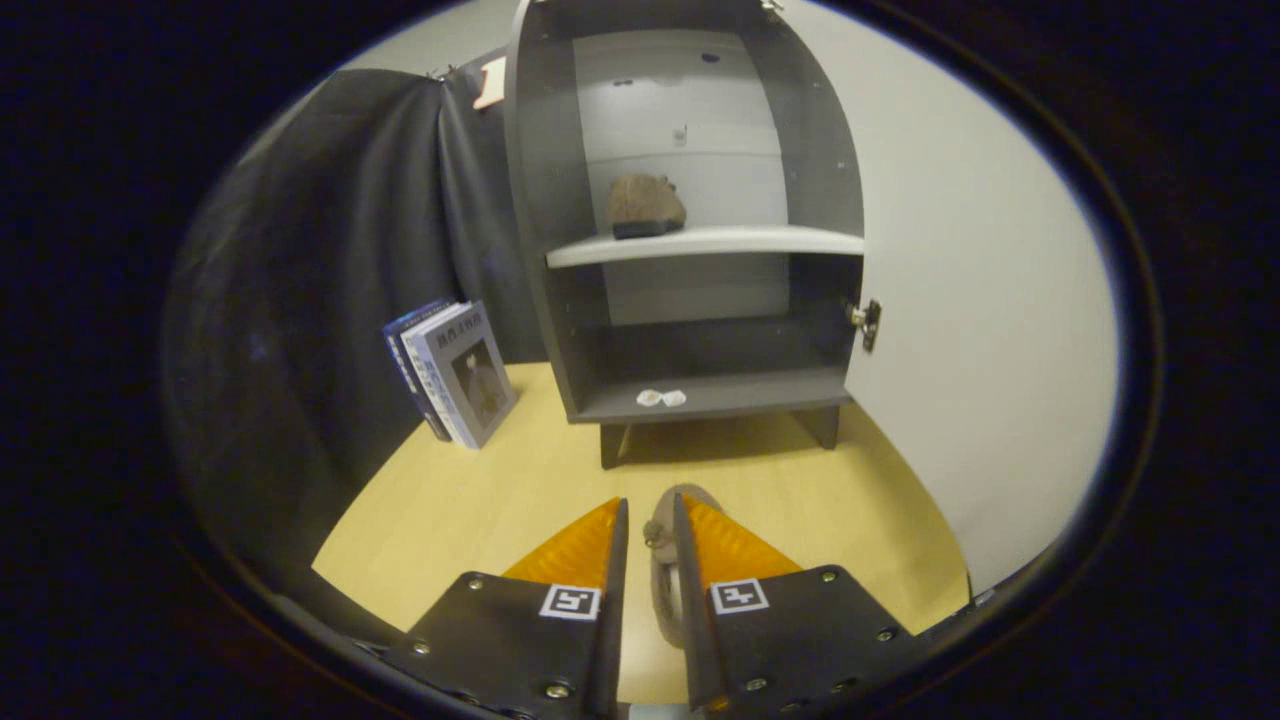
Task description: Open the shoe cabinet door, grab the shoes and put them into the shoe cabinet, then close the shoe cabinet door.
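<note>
The dark grey shoe cabinet stands open beyond my fingers, its white door swung out to the right. One brown shoe rests on the cabinet's middle shelf. A second brown shoe sits between my fingers, low over the wooden floor. My gripper is shut on this shoe, the fingers pressing on it from both sides. Most of that shoe is hidden by the fingers.
A few books lean against the black cloth wall left of the cabinet. Small white packets lie on the cabinet's bottom shelf. A door hinge sticks out at the cabinet's right edge. Yellow wooden floor stretches from me to the cabinet.
</note>
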The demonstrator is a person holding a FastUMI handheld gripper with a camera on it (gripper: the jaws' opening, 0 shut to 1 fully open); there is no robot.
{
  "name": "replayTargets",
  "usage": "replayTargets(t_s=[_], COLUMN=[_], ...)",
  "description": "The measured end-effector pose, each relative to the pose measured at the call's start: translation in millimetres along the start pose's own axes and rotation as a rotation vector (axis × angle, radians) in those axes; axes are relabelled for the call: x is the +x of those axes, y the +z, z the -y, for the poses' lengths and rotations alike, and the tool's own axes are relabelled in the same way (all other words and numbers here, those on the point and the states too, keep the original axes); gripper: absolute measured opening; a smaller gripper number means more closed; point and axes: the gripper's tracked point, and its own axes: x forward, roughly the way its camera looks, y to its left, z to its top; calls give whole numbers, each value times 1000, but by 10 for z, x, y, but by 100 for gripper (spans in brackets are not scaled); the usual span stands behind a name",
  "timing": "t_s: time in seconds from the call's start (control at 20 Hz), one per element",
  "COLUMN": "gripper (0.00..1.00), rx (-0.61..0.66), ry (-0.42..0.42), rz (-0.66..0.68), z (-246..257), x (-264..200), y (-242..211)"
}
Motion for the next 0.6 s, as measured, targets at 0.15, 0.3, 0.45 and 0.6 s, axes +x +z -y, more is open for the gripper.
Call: replayTargets(t_s=[0.15, 0.3, 0.45, 0.6], gripper=[26, 26, 26, 26], rx=[5, -4, -29, -45], ry=[-14, -25, -31, -28], rz=[-79, -131, -175, -209], z=[47, 83, 82, 67], x=[206, 374, 583, 759], y=[-393, -679, -876, -1015])
